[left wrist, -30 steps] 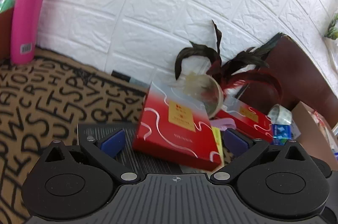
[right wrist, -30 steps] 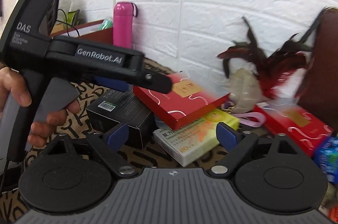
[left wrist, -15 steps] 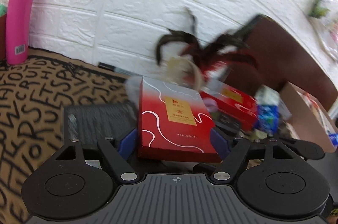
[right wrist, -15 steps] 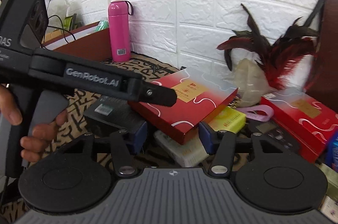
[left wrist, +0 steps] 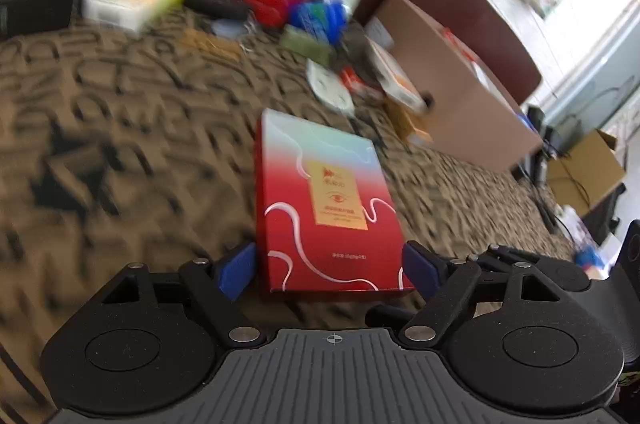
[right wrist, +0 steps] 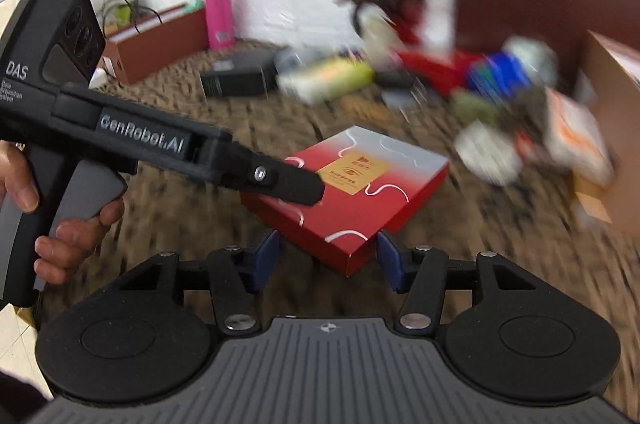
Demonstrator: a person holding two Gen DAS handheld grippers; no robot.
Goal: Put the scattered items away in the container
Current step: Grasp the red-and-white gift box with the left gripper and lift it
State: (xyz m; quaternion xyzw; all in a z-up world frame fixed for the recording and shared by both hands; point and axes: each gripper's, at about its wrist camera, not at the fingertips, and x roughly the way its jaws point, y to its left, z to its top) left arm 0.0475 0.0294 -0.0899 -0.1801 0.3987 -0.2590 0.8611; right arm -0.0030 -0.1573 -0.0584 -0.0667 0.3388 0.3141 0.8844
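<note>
My left gripper (left wrist: 330, 270) is shut on a flat red and pale-blue box (left wrist: 324, 200), its blue pads pressed on the box's two sides, and carries it above the patterned cloth. The same box (right wrist: 352, 184) shows in the right wrist view, held by the left gripper (right wrist: 300, 184). My right gripper (right wrist: 326, 258) is open and empty, its pads just below the box's near corner. The cardboard container (left wrist: 452, 80) stands at the right, also in the right wrist view (right wrist: 612, 72). Scattered items (left wrist: 316, 20) lie blurred by the container.
A black box (right wrist: 240, 76), a yellow-green box (right wrist: 328, 80), a second red box (right wrist: 432, 64) and a feathered ornament (right wrist: 396, 8) lie near the white wall. A pink flask (right wrist: 219, 10) and a brown tray (right wrist: 160, 40) stand at the back left.
My left gripper has closed on the red box, lifted it off the pile and swung it right toward the cardboard container. My right gripper has pulled back with it; its jaws are narrower than a second ago.
</note>
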